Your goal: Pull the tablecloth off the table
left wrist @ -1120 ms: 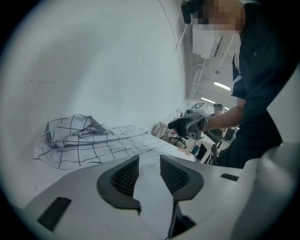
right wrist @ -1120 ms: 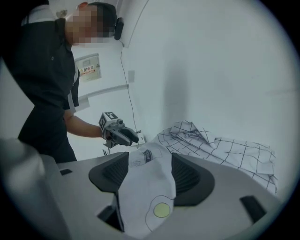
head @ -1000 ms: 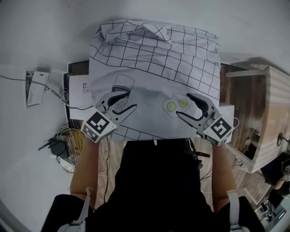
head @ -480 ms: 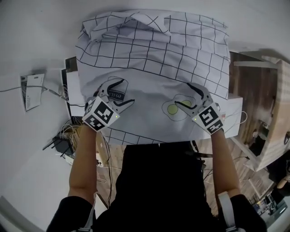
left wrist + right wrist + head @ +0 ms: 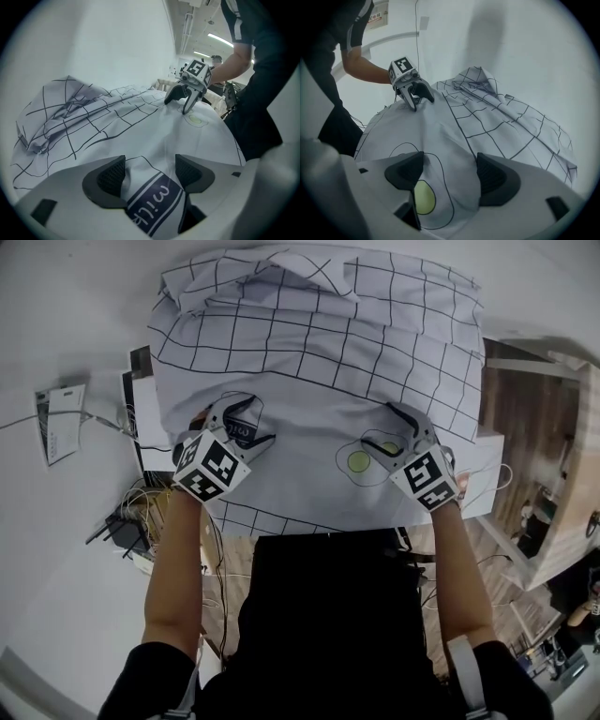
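The tablecloth (image 5: 319, 362), white with a black grid, lies spread over the table (image 5: 142, 423). Its far part is bunched into loose folds, and its near edge hangs over the table's near side in front of the person (image 5: 328, 634).

The left gripper (image 5: 246, 423) is set down on the near left part of the cloth, over a milk-carton print (image 5: 154, 201). In the left gripper view its jaws have just been opening and stand wide apart, released, with a raised fold of cloth bearing that print between the pads (image 5: 108, 176).

The right gripper (image 5: 386, 430) rests on the near right part, beside a fried-egg print (image 5: 359, 462). In the right gripper view its jaws have likewise just been opening and stand wide apart, released, with a soft ridge of cloth and the yellow yolk (image 5: 423, 197) between them.

Each gripper shows in the other's view, nose down on the cloth: the right gripper (image 5: 185, 101) and the left gripper (image 5: 417, 101).

Left of the table, a tangle of cables (image 5: 141, 512) lies on the floor. To the right stands wooden furniture (image 5: 553, 474).
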`<state>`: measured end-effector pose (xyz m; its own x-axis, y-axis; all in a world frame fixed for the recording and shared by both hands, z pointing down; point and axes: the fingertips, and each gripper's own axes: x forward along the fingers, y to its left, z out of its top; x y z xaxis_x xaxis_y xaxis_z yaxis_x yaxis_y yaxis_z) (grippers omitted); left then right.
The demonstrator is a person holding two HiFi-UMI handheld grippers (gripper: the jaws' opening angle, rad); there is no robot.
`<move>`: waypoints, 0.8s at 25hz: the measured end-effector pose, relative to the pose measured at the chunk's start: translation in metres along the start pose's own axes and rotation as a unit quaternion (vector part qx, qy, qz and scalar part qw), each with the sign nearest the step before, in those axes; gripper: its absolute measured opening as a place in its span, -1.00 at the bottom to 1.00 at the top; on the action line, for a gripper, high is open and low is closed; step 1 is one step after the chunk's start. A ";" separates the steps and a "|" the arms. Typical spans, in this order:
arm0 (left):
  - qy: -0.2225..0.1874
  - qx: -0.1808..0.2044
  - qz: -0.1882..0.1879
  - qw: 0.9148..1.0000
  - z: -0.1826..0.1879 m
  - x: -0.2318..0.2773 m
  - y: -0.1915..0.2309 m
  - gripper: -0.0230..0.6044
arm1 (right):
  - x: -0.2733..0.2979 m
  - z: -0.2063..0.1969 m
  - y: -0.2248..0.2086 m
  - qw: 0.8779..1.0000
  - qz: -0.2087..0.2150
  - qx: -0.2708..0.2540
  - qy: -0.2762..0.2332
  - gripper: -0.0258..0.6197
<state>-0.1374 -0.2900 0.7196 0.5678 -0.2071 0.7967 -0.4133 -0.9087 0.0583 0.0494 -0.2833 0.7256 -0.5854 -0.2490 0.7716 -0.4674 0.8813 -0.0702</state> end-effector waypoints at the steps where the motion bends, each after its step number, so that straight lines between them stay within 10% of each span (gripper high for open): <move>1: -0.001 0.000 0.001 1.000 0.000 0.000 0.001 0.18 | 0.000 0.000 0.000 1.000 0.000 0.000 -0.001 0.11; 9: -0.001 -0.002 -0.010 1.000 0.003 0.000 -0.009 -0.23 | -0.002 -0.002 0.005 1.000 -0.004 -0.007 0.002 0.09; 20: -0.011 -0.027 -0.030 0.999 0.004 0.004 -0.027 -0.88 | -0.003 -0.002 0.022 1.000 -0.003 0.013 0.012 -0.67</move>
<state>-0.1214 -0.2679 0.7188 0.6071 -0.1615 0.7781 -0.4158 -0.8990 0.1378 0.0422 -0.2628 0.7234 -0.5671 -0.2435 0.7868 -0.4876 0.8692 -0.0825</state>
